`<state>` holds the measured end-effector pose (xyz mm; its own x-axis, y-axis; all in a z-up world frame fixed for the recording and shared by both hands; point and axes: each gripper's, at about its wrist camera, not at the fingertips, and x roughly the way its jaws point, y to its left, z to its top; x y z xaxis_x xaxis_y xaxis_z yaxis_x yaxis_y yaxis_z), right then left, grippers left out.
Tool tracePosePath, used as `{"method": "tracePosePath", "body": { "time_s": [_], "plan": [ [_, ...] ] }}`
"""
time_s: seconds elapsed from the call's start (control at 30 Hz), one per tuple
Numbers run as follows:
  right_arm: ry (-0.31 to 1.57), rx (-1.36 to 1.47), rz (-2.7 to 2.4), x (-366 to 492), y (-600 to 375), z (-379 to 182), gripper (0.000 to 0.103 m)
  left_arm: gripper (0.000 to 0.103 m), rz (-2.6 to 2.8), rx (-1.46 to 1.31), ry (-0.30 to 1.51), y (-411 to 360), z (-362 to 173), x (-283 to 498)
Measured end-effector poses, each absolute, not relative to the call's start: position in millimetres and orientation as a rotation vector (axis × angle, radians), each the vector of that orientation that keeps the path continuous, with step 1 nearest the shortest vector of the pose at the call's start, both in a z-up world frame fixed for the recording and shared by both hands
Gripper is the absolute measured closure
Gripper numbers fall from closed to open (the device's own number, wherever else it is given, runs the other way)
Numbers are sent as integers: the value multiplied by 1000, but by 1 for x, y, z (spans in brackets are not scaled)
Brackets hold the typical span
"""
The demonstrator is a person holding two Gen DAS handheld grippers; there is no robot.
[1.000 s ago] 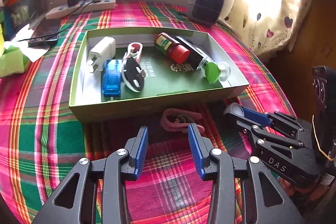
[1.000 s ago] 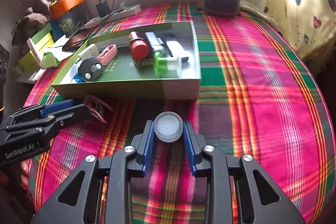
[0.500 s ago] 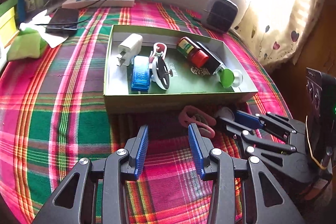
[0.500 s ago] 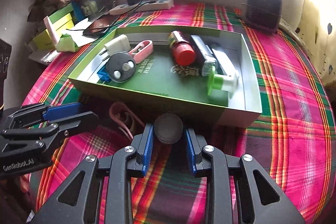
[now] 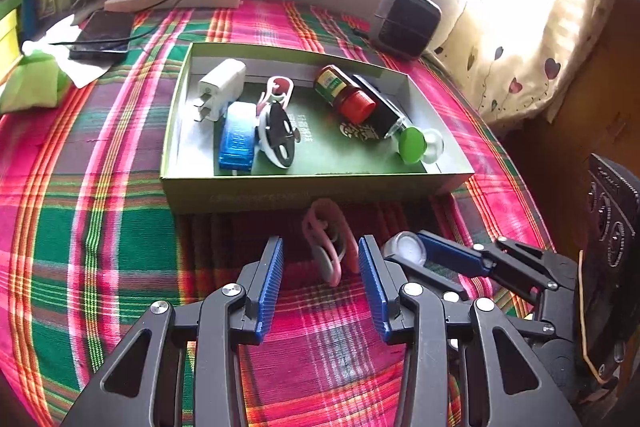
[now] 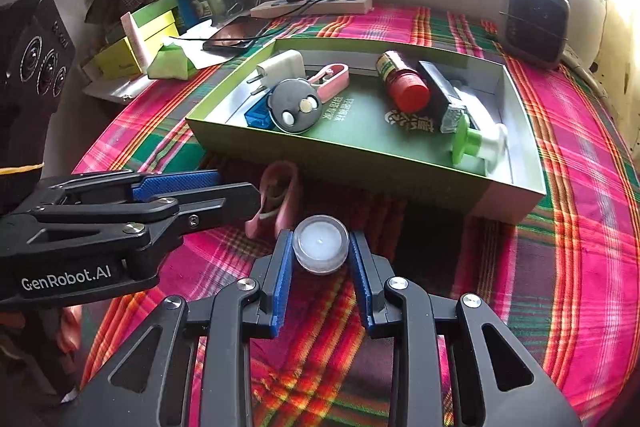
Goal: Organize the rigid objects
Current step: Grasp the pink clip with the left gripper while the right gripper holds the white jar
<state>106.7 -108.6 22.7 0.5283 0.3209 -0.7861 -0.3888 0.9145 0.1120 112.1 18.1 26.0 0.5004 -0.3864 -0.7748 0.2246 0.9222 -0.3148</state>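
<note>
Item one, my left gripper (image 5: 320,277): jaws standing apart and holding nothing, with the pink clip (image 5: 330,241) on the plaid cloth (image 5: 100,247) just ahead of its fingertips. Item two, my right gripper (image 6: 320,253): blue pads clamped on the small clear jar (image 6: 320,249), held just short of the green box (image 6: 360,167), whose near wall lies straight ahead of both pairs of fingers.
</note>
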Motion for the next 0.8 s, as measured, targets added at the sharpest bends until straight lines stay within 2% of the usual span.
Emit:
{"method": "tracePosePath", "body": {
  "time_s": [0.8],
  "plan": [
    [880, 6, 307, 101, -159, 30, 74, 64, -292, -79, 977, -10, 21, 116]
  ]
}}
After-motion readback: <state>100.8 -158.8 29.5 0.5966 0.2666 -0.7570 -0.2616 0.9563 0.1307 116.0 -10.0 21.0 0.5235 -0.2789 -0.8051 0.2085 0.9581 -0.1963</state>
